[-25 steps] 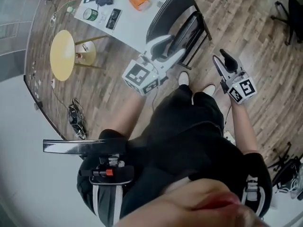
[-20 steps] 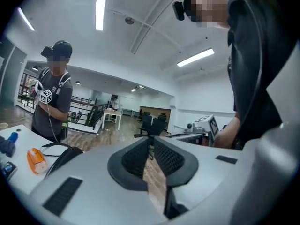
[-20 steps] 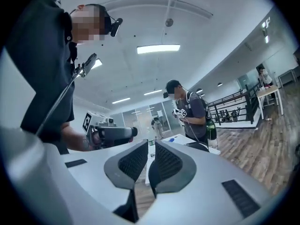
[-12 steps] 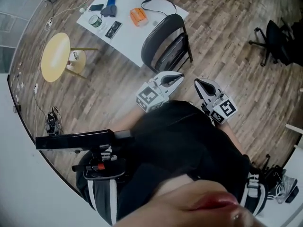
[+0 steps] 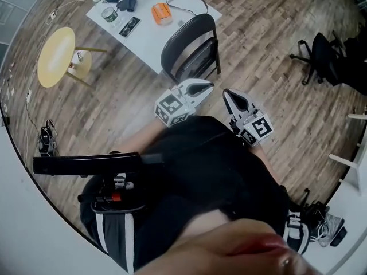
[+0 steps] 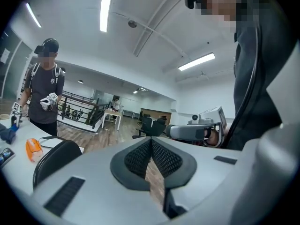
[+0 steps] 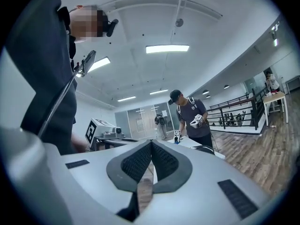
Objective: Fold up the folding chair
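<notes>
Both grippers sit empty in front of the person's torso. The left gripper (image 5: 207, 85) and the right gripper (image 5: 227, 94) lie near each other, tips pointing away from the body toward the folding chair (image 5: 186, 42). Neither touches the chair. The left gripper view shows that gripper's ribbed pads (image 6: 140, 154) pressed together with nothing between them, and the right gripper view shows the same for its own pads (image 7: 139, 162). From the head view the chair looks folded flat, with the dark backrest over the seat and the legs drawn in. It stands on the wood floor (image 5: 120, 96) just beside the near corner of the white table (image 5: 150, 36); whether it leans on the table cannot be made out. Only this overhead view takes in the round yellow stool (image 5: 55, 56) off to the left and a black office chair (image 5: 321, 53) well apart on the right. It also shows an orange object (image 5: 161, 13) among the small items on the tabletop. The gripper views look level across the room and show a second person (image 6: 44, 86) standing behind the table with grippers in hand, whom the head view leaves out. The left gripper view also catches the curved top of the chair's backrest low at its left.
</notes>
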{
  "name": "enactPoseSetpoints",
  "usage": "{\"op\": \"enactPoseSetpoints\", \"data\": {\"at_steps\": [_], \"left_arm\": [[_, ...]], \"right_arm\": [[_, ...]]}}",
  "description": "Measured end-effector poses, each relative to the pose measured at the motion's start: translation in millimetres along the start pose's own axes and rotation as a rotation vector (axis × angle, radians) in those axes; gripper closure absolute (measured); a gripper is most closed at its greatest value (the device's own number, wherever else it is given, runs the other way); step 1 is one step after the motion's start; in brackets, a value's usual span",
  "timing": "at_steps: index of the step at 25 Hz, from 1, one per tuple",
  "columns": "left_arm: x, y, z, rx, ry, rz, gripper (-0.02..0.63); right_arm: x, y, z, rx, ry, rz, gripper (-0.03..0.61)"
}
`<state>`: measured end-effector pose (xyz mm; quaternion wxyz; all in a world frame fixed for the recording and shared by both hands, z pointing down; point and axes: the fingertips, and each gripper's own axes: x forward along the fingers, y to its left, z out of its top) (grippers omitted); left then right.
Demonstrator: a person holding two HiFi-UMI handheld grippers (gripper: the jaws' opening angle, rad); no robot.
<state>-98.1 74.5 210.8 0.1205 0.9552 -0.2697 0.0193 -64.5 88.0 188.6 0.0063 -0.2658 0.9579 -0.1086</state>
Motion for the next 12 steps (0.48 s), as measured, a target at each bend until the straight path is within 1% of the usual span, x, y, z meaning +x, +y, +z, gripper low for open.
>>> {"op": "enactPoseSetpoints", "data": {"at_steps": [5, 12], "left_arm": [[2.7, -6.6, 0.9, 0.012, 0.005, -0.012, 0.609], [-5.2, 1.4, -0.9, 0.019, 0.013, 0.000, 0.609]], "right_arm": [[-1.3, -0.2, -0.4, -0.010, -0.003, -0.009, 0.566], [2.4, -3.5, -1.5, 0.009, -0.012, -0.027, 0.566]]}}
